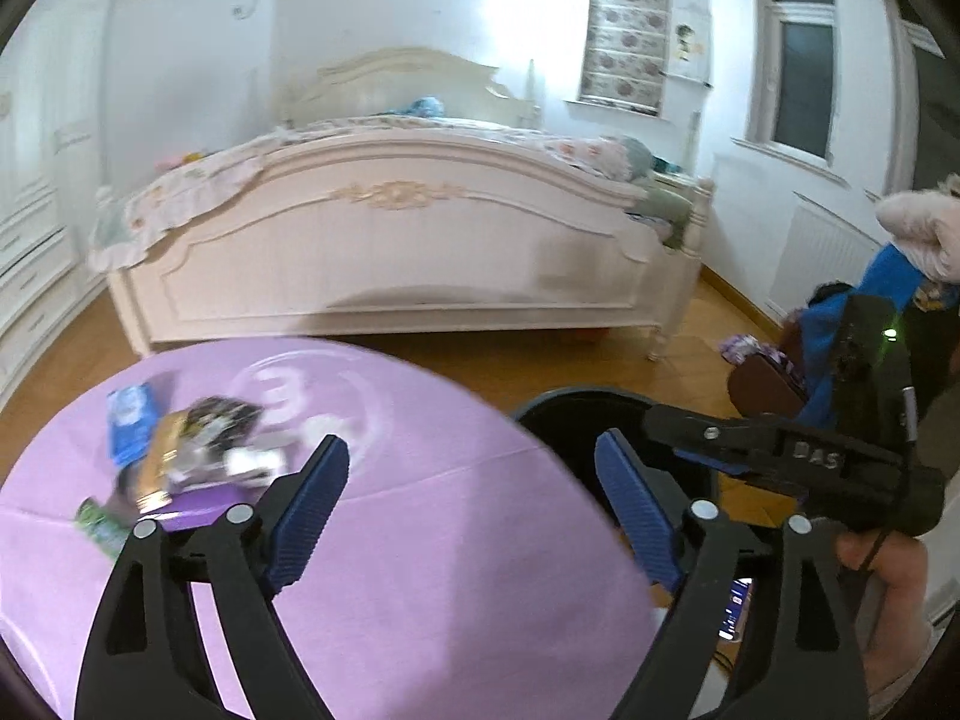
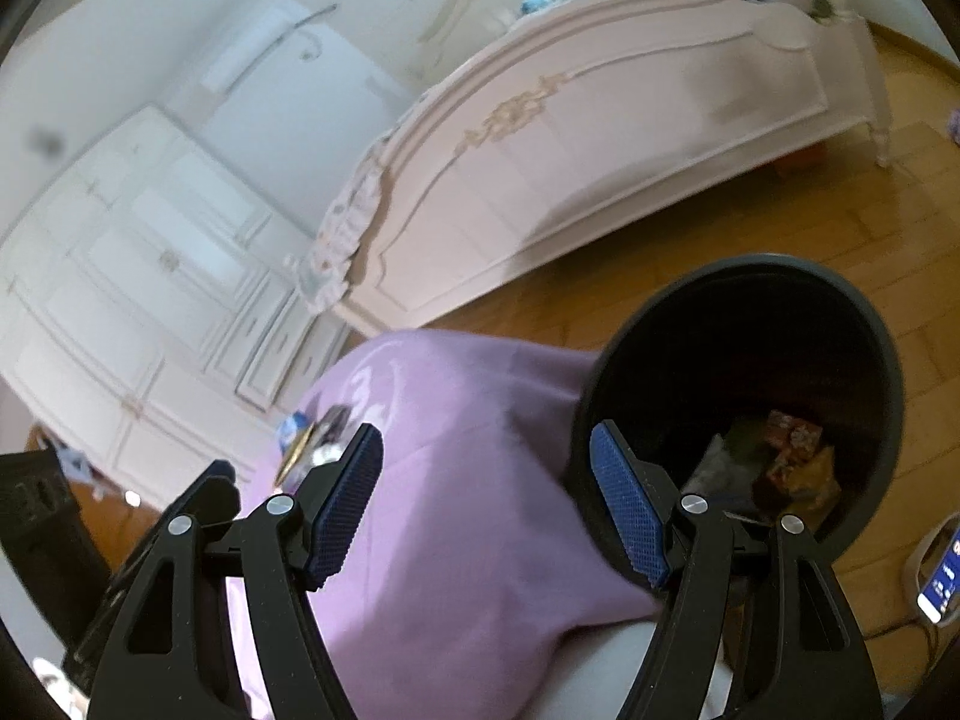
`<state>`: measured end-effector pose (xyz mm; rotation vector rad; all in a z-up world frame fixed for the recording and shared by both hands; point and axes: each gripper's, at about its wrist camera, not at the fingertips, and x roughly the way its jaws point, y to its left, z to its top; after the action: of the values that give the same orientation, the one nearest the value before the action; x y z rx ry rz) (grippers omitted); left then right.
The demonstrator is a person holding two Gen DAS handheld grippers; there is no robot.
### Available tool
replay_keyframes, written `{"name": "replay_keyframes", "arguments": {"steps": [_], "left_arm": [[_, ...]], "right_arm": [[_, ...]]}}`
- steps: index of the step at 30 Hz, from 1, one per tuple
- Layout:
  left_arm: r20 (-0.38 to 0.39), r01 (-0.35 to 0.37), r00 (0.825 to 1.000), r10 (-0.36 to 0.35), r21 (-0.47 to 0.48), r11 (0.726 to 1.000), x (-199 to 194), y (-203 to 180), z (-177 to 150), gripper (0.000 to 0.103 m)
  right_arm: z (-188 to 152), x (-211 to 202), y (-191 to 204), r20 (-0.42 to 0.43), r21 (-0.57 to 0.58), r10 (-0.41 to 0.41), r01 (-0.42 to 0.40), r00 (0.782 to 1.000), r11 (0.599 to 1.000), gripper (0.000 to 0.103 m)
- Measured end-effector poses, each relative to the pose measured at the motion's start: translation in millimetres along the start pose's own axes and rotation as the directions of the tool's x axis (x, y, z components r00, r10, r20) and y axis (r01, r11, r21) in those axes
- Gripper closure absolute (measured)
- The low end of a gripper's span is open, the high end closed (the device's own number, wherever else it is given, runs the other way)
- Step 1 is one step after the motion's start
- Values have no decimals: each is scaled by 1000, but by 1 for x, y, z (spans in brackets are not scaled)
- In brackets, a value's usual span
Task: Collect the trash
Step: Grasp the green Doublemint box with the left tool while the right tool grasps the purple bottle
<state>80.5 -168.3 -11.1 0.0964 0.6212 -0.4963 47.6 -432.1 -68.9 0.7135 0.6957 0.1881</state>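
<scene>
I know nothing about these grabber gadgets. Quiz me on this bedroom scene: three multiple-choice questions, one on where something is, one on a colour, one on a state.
1. Where does the pile of wrappers lie?
A. on the purple cloth
B. on the bed
C. on the bare floor

2. What colour are the pads on the left gripper?
A. red
B. blue
C. white

3. What is the state of the black bin?
A. empty
B. closed with a lid
C. open, with some trash inside

Answers:
1. A, the wrappers sit on the purple cloth at its far left.
2. B, both pads are ridged blue.
3. C, the right wrist view looks down into the open bin at crumpled packets.
</scene>
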Motion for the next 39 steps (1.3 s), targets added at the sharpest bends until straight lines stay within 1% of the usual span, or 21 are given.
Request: {"name": "replay_keyframes", "arguments": {"steps": [5, 7, 8, 9, 11, 12, 14, 16, 19, 22, 24, 25, 27, 29, 30, 31, 34, 36, 37, 38, 39], "left_arm": [[-15, -97, 995, 96, -95, 991, -9, 57, -9, 15], [-40, -158, 987, 154, -138, 978, -11, 87, -16, 15], [-51, -174, 984, 168, -151, 973, -11, 97, -19, 15], [-77, -205, 978, 194, -175, 963, -10, 115, -24, 15], [-112, -244, 968, 224, -207, 948, -9, 138, -30, 15], [-134, -271, 960, 246, -232, 934, -8, 153, -34, 15], [-160, -294, 953, 259, -271, 916, -8, 174, -41, 15], [-188, -299, 950, 250, -308, 903, -4, 194, -47, 15], [-215, -302, 946, 241, -330, 894, 4, 209, -49, 15], [-234, -298, 946, 226, -346, 890, 13, 218, -49, 16], [-254, -302, 942, 221, -348, 888, 20, 222, -50, 17], [-260, -305, 940, 222, -344, 888, 20, 220, -51, 21], [-257, -317, 936, 241, -317, 894, 20, 219, -51, 27], [-265, -338, 927, 266, -285, 897, 19, 218, -52, 36], [-266, -340, 926, 269, -274, 900, 18, 217, -53, 38], [-268, -339, 925, 269, -263, 903, 16, 218, -54, 41], [-268, -325, 928, 258, -250, 912, 12, 224, -56, 53], [-267, -308, 932, 244, -233, 922, 8, 229, -59, 58], [-269, -303, 932, 242, -216, 928, 6, 230, -60, 61], [-271, -301, 931, 244, -193, 934, 3, 231, -62, 63], [-274, -300, 930, 246, -173, 938, 3, 233, -63, 64]], "right_arm": [[-9, 18, 34, -49, -65, 10, -13, 999, 998, 31], [-14, 28, 48, -71, -89, 13, -20, 997, 996, 31], [-16, 33, 53, -80, -99, 15, -23, 997, 995, 31], [-18, 36, 58, -88, -107, 15, -25, 996, 994, 31], [-22, 45, 70, -108, -129, 18, -32, 994, 991, 31], [-25, 51, 76, -121, -142, 20, -37, 992, 989, 31], [-28, 60, 87, -138, -164, 20, -43, 990, 985, 31], [-31, 70, 100, -158, -194, 20, -51, 987, 980, 31], [-35, 84, 117, -175, -252, 15, -59, 984, 966, 31], [-38, 102, 139, -194, -343, -2, -65, 981, 937, 31], [-42, 118, 158, -216, -423, -14, -81, 976, 902, 31], [-43, 123, 164, -221, -457, -23, -83, 975, 885, 31], [-50, 137, 181, -235, -542, -40, -97, 971, 835, 31], [-58, 152, 200, -251, -632, -50, -124, 967, 765, 31], [-62, 159, 207, -250, -672, -61, -128, 966, 729, 31], [-67, 167, 216, -249, -718, -76, -131, 965, 684, 31], [-79, 188, 231, -252, -807, -120, -140, 960, 574, 31], [-85, 204, 234, -257, -847, -164, -140, 952, 513, 31], [-85, 209, 233, -261, -853, -177, -141, 949, 502, 31], [-86, 213, 232, -276, -856, -195, -148, 941, 495, 34], [-87, 216, 232, -306, -851, -208, -169, 929, 497, 41]]}}
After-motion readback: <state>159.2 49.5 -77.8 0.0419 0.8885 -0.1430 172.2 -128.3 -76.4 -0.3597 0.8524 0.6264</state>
